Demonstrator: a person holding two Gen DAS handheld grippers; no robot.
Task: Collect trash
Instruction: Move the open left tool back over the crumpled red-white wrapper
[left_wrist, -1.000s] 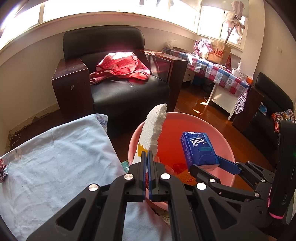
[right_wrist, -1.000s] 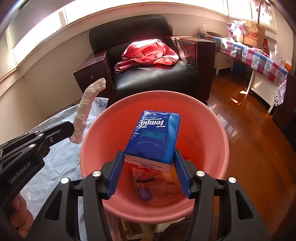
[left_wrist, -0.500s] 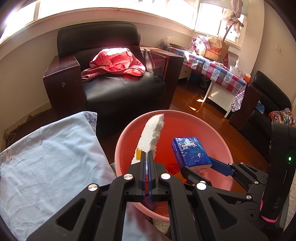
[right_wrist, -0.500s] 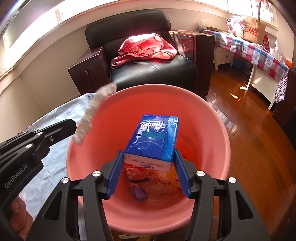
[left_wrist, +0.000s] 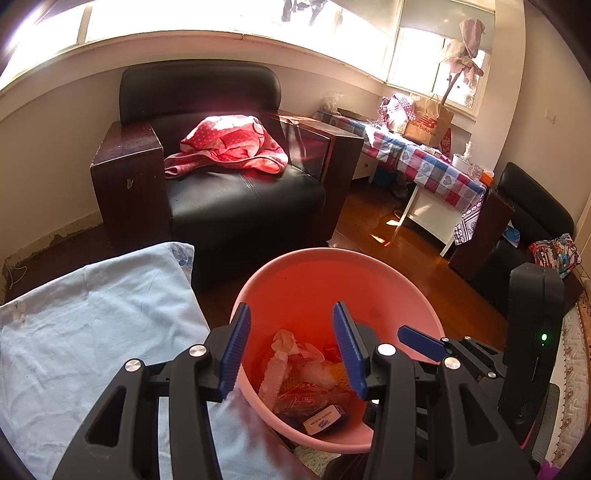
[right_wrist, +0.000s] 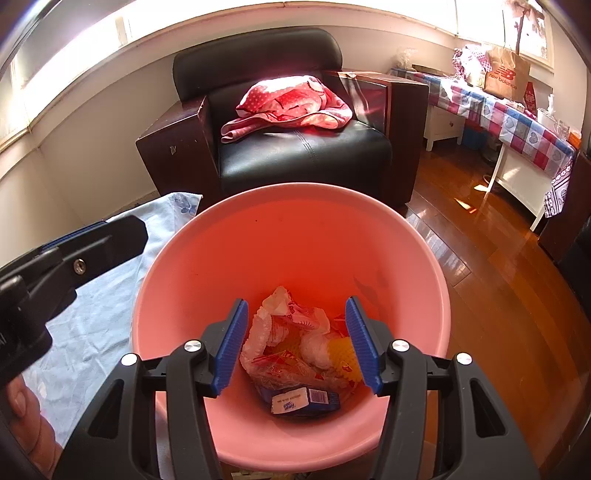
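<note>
I hold my left tool (left_wrist: 291, 347) and right tool (right_wrist: 295, 343), both spread apart and empty, over the pink bin (right_wrist: 295, 240) of trash (right_wrist: 295, 354).

Black armchair (left_wrist: 229, 184) at frame centre carries a red blanket (left_wrist: 225, 147); checkered side table (left_wrist: 424, 166) stands at right, holding a paper bag (left_wrist: 428, 123).

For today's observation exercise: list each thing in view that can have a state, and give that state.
Left tool: open, empty, over the bin.
Right tool: open, empty, over the bin.
Bin: upright, partly filled with trash.
Tissue pack: lying in the bin.
Cloth: spread flat beside the bin.
Blanket: crumpled on the armchair.
</note>
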